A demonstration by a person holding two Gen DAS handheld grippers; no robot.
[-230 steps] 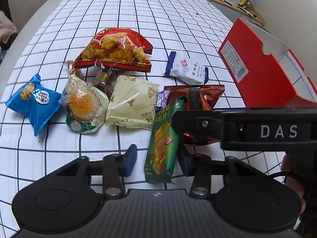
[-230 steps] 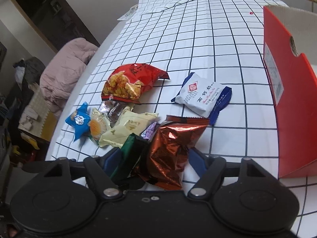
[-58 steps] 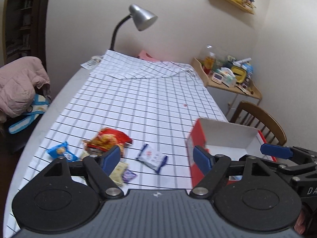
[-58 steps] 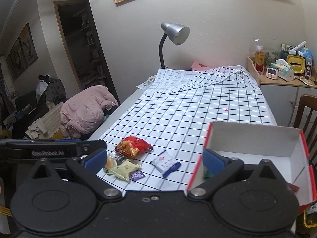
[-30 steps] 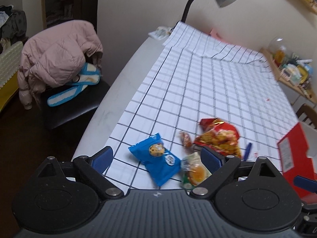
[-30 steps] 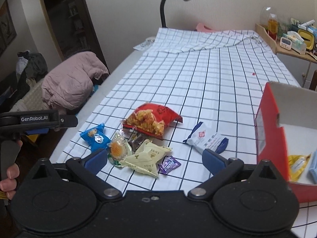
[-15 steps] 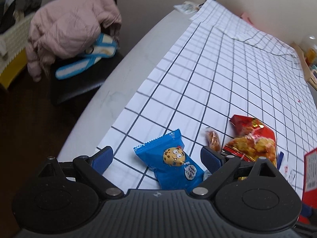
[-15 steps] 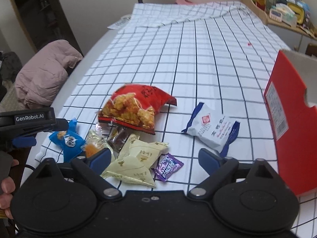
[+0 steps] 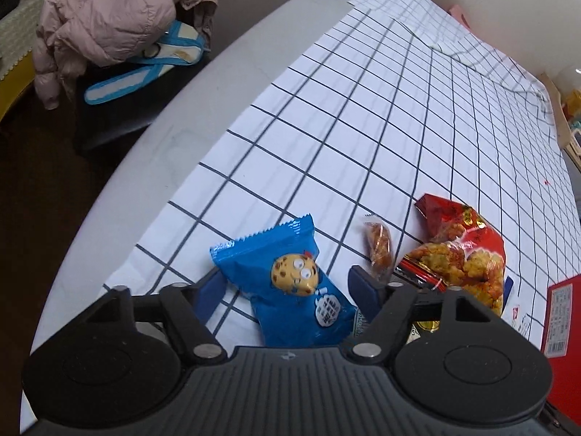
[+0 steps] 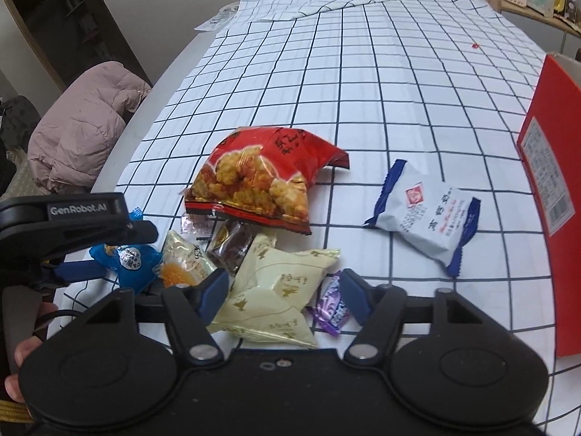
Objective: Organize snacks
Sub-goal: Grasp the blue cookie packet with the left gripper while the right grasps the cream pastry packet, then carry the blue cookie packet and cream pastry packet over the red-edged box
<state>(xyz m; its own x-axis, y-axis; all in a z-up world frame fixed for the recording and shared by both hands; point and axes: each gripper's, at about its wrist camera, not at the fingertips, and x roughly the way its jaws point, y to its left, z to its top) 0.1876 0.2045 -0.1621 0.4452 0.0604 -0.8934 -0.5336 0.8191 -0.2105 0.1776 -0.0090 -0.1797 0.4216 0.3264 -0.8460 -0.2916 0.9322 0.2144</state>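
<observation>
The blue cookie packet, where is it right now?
In the left wrist view, the blue cookie packet lies on the checked cloth between the open left gripper fingers.

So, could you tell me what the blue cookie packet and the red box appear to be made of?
Blue cookie packet: looks like glossy plastic film, with a serrated sealed edge and soft creases. Red box: probably coated cardboard, with flat rigid walls and a printed label.

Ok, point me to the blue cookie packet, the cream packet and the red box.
blue cookie packet (image 9: 287,290), left wrist view, on the cartoon cookie face.
cream packet (image 10: 279,290), right wrist view, on its middle, between the open fingers.
red box (image 10: 548,167), right wrist view, on its red side wall.
</observation>
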